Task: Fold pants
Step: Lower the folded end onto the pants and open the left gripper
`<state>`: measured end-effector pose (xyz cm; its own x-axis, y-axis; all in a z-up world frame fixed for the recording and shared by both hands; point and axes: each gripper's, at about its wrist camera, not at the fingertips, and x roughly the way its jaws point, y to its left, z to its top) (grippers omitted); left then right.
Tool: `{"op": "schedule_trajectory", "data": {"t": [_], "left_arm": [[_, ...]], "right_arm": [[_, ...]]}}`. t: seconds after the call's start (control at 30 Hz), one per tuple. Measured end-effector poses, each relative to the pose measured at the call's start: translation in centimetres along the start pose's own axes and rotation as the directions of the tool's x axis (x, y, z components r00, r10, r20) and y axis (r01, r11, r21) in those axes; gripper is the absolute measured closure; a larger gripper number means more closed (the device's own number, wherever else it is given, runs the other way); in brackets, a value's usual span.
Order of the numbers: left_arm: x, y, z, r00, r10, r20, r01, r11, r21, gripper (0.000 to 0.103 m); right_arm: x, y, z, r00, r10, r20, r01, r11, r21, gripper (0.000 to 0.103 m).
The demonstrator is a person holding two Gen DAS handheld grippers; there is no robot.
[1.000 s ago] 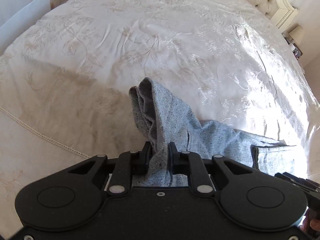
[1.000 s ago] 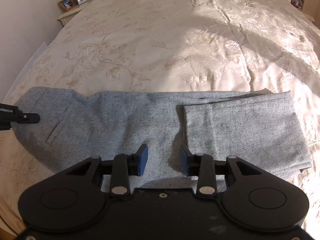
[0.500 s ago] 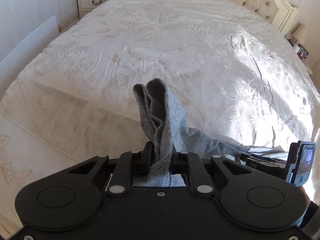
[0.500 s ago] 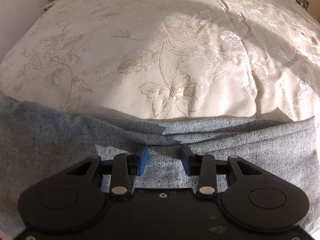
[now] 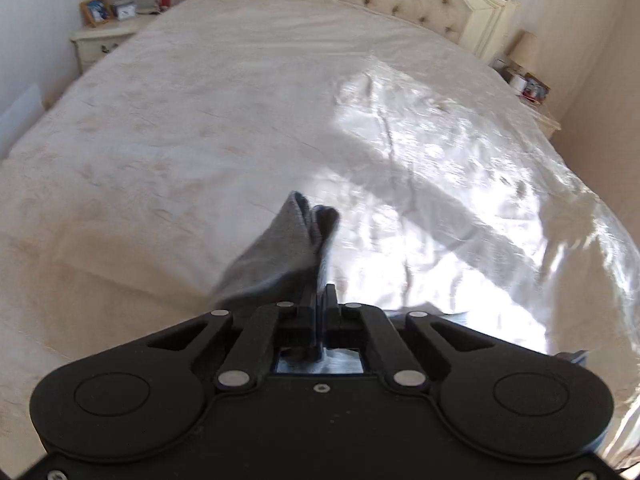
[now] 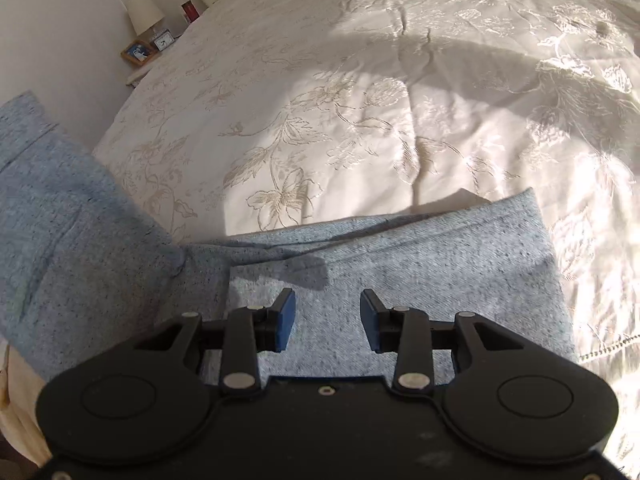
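Pants (image 5: 294,248) pinched by left gripper (image 5: 320,300); right gripper (image 6: 328,320) spread wide.

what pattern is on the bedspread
Cream bedspread with embroidered flowers and leafy vines, clearest in the right wrist view.

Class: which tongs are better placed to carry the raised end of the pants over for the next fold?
Left. The left tongs already clamp the grey pants; the right tongs hang open above them.

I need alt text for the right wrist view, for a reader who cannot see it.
The open right gripper hovers over grey-blue pants lying partly folded on a cream floral bedspread. At left, one end of the pants rises off the bed. A nightstand with a lamp stands behind.
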<state>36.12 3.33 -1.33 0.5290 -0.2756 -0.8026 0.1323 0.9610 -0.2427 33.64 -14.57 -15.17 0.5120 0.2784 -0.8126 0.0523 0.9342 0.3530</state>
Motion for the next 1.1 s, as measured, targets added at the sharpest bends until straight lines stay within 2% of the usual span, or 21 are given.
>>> {"op": "schedule_trajectory", "data": {"t": [0.07,0.17,0.27,0.33,0.4,0.43,0.5,0.6,0.7,0.8,0.87,0.9,0.97,1.03,1.1], "left_arm": [[3.1,-3.8,-0.8,0.998,-0.022,-0.052,0.023,1.0,0.02,0.101],[7.2,-8.1,-3.0,0.993,0.007,-0.119,0.006,0.994,0.108,0.101],[8.6,-9.6,-4.8,0.976,-0.072,-0.204,0.087,0.994,0.066,0.099],[8.0,-9.5,-5.2,0.973,-0.077,-0.216,0.09,0.994,0.054,0.098],[6.7,-8.7,-5.1,0.981,-0.047,-0.19,0.059,0.997,0.058,0.094],[6.2,-8.1,-5.0,0.985,-0.017,-0.173,0.028,0.998,0.062,0.09],[6.3,-6.8,-4.7,0.985,0.069,-0.158,-0.058,0.996,0.068,0.09],[7.2,-4.3,-5.0,0.962,0.22,-0.161,-0.207,0.974,0.091,0.09],[9.0,-1.5,-6.6,0.934,0.291,-0.207,-0.277,0.956,0.095,0.09],[11.3,0.2,-8.5,0.914,0.297,-0.275,-0.283,0.955,0.09,0.09],[13.3,0.5,-9.9,0.903,0.27,-0.335,-0.251,0.963,0.1,0.091],[13.9,0.4,-10.4,0.899,0.275,-0.341,-0.249,0.961,0.118,0.093],[14.5,-0.5,-11.1,0.901,0.291,-0.323,-0.242,0.953,0.184,0.101],[14.4,-1.2,-10.9,0.903,0.299,-0.31,-0.241,0.947,0.21,0.101],[13.6,-1.0,-10.5,0.911,0.274,-0.308,-0.222,0.956,0.193,0.1]], "right_arm": [[-0.6,-1.6,-0.6,1.0,0.001,-0.011,0.0,1.0,0.005,0.064],[-1.3,-4.1,-1.2,1.0,-0.012,-0.017,0.013,0.999,0.03,0.064],[-1.8,-7.0,-1.7,0.999,-0.019,-0.035,0.022,0.996,0.082,0.064],[-2.0,-8.3,-1.9,0.999,-0.02,-0.041,0.024,0.996,0.088,0.063],[-2.3,-9.3,-1.9,0.999,-0.02,-0.042,0.024,0.996,0.09,0.063],[-2.5,-9.6,-1.9,0.999,-0.015,-0.04,0.019,0.995,0.096,0.063],[-2.8,-10.1,-1.8,0.999,0.002,-0.037,0.002,0.994,0.112,0.063],[-3.5,-10.1,-1.4,0.998,0.053,-0.026,-0.049,0.99,0.133,0.063],[-3.1,-9.2,-0.7,0.994,0.107,-0.029,-0.102,0.985,0.14,0.063],[-2.9,-8.1,-0.2,0.991,0.133,-0.029,-0.128,0.981,0.143,0.062],[-2.9,-7.1,0.2,0.988,0.156,-0.019,-0.152,0.978,0.14,0.062],[-2.6,-6.6,0.3,0.987,0.158,-0.017,-0.155,0.979,0.133,0.062],[-2.0,-5.6,0.5,0.99,0.141,-0.026,-0.138,0.984,0.109,0.062],[-0.9,-4.9,0.7,0.994,0.101,-0.039,-0.098,0.992,0.078,0.061],[0.2,-4.6,0.5,0.997,0.062,-0.052,-0.058,0.996,0.066,0.061]]}}
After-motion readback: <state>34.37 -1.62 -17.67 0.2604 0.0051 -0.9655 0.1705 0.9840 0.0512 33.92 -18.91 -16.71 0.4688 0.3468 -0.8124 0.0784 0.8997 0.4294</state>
